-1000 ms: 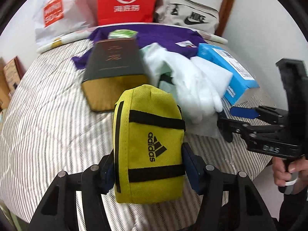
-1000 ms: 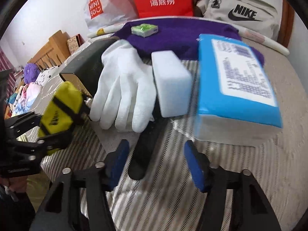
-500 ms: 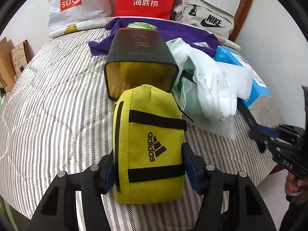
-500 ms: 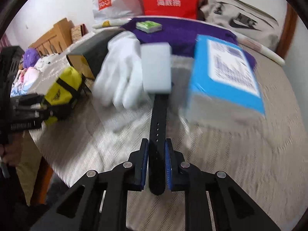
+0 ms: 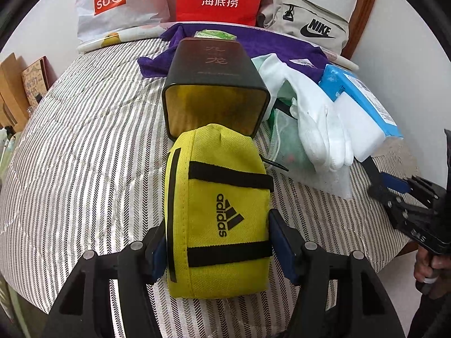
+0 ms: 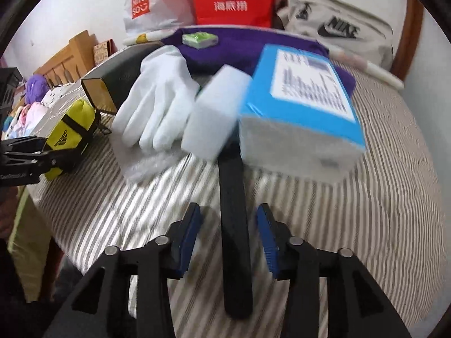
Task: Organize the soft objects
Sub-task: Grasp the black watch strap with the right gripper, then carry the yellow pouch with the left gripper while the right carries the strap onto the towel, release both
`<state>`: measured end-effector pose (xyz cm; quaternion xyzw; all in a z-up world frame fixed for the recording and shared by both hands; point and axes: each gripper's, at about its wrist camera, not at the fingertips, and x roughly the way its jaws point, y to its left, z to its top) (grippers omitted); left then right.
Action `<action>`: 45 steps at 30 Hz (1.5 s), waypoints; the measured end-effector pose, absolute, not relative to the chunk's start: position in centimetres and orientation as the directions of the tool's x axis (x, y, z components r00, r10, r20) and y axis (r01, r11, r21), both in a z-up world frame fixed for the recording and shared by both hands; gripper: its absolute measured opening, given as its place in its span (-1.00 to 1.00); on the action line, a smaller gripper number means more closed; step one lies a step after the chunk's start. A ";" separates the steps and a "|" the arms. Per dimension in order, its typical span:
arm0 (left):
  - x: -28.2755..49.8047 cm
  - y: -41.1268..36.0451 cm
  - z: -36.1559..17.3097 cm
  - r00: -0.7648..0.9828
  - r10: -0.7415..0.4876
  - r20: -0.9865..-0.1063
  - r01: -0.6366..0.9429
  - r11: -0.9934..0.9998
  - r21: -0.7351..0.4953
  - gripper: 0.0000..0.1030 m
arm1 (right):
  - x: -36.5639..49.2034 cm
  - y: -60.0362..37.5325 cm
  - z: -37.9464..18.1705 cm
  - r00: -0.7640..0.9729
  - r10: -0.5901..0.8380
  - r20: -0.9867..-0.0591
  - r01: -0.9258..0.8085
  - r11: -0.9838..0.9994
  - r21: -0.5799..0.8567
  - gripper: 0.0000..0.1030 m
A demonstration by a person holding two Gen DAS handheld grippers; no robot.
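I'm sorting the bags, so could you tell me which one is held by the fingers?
The yellow Adidas pouch, between the left gripper's fingers; the others stand against the wall.

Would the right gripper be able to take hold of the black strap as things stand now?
Probably yes: the black strap lies on the bed right between the right gripper's jaws, which have just been opening and stand clear of it. Only its far end is tucked under the white sponge block.

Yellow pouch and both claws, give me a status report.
Left claw shut on yellow pouch. Right claw open, just released black strap. Black tin ahead.
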<state>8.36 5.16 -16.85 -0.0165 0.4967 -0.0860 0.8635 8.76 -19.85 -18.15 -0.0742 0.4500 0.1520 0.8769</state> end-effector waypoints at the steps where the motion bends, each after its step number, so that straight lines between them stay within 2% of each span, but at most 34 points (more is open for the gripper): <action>1: 8.4 5.2 -16.8 0.492 -0.165 -0.855 0.133 0.985 -0.113 0.20 | 8.8 -19.6 -18.2 0.561 0.194 -0.805 -0.338 0.941 -0.009 -0.63; 7: 8.3 5.0 -16.9 0.498 -0.156 -0.853 0.132 0.986 -0.102 0.20 | 7.0 -20.8 -17.8 0.536 0.222 -0.814 -0.350 0.936 0.025 -0.66; 18: 8.0 4.9 -17.0 0.519 -0.150 -0.842 0.128 0.987 -0.097 0.15 | 6.2 -24.1 -17.9 0.547 0.161 -0.822 -0.248 0.968 0.025 -0.66; 28: 7.5 5.5 -16.3 0.528 -0.155 -0.835 0.110 0.987 -0.114 0.11 | 5.7 -24.7 -17.7 0.549 0.195 -0.812 -0.236 0.969 0.074 -0.65; 45: 7.9 6.6 -10.4 0.591 -0.165 -0.789 0.096 0.986 -0.134 0.11 | 5.9 -24.4 -10.8 0.623 0.295 -0.724 -0.310 0.943 0.118 -0.65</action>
